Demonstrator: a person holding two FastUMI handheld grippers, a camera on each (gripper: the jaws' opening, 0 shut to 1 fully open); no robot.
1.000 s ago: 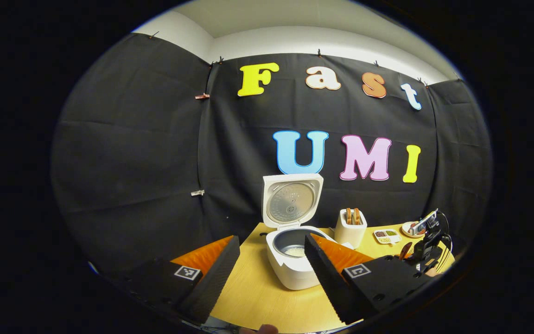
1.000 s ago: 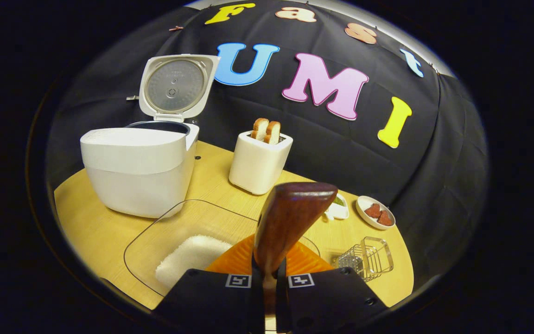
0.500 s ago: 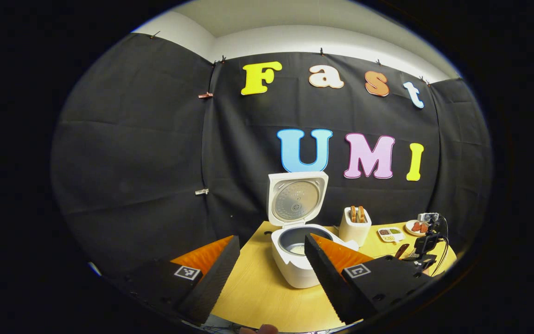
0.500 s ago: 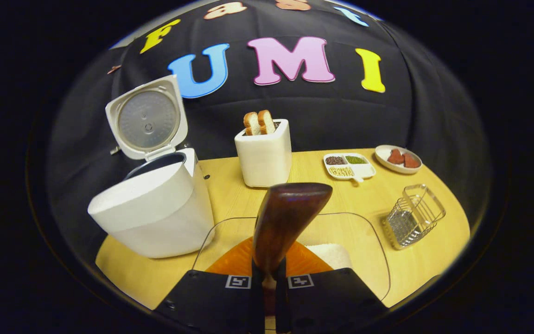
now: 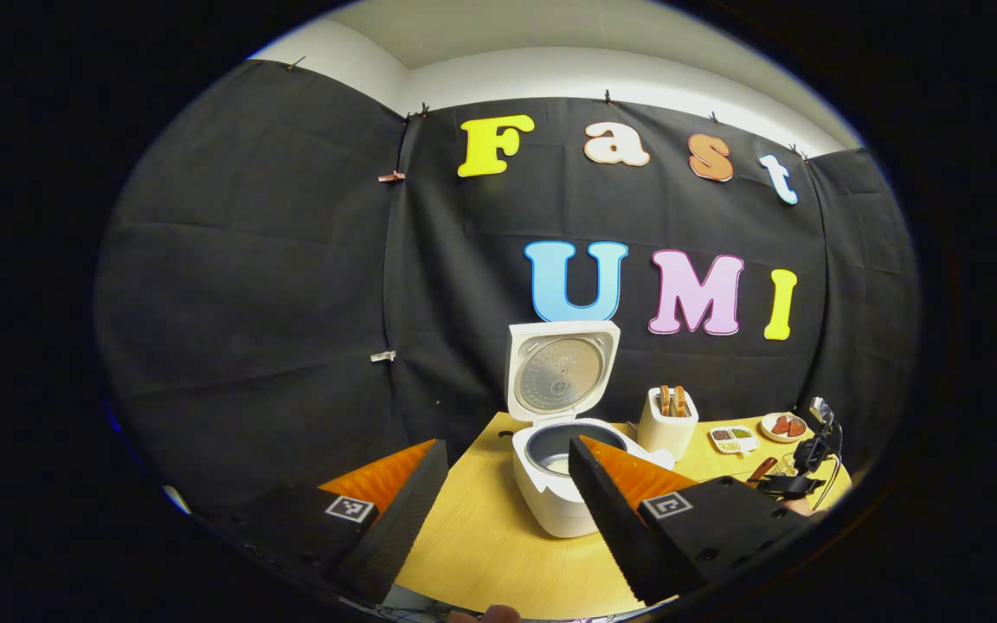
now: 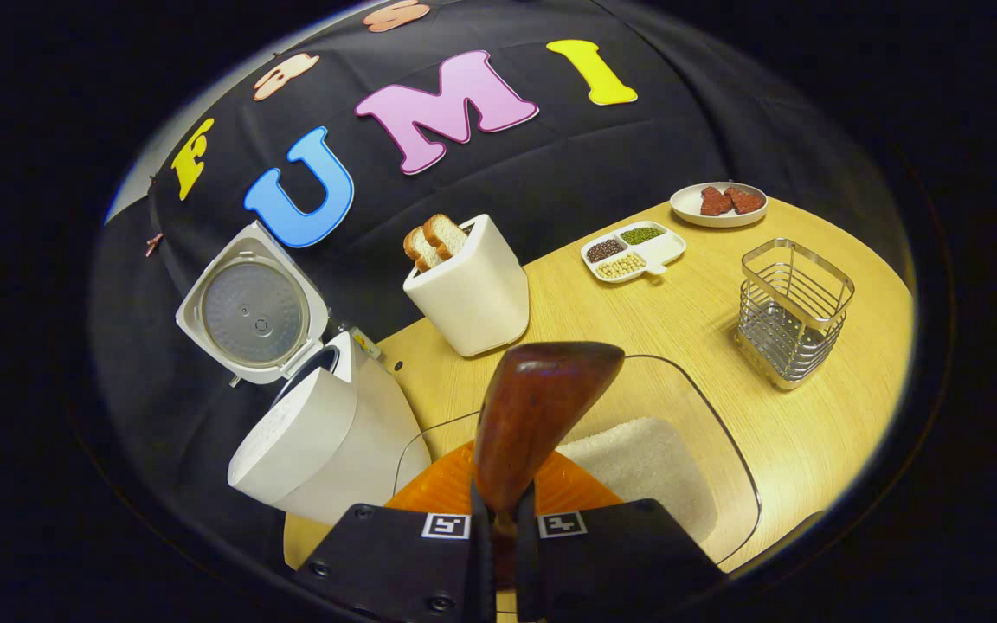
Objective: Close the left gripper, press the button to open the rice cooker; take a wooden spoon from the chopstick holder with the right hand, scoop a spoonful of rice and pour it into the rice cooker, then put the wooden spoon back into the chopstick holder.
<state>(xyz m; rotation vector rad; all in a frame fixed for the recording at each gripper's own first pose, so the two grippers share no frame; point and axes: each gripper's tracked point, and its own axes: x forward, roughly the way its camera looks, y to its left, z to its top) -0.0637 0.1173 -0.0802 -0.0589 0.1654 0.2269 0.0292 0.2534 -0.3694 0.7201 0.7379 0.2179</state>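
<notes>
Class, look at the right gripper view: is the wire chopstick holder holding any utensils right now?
No. The wire chopstick holder stands empty on the table, while the wooden spoon is clamped in the right gripper.

Black tongs (image 6: 503, 519) bodies w/ square markers, screws.

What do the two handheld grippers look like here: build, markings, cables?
In its own view, the left gripper has two wedge-shaped fingers with ribbed inner faces, on dark bodies that each carry a square black-and-white marker. The right gripper has dark blocky bodies with the same kind of markers. Seen from the left gripper view, it is dark, with black cables looping off it.
</notes>
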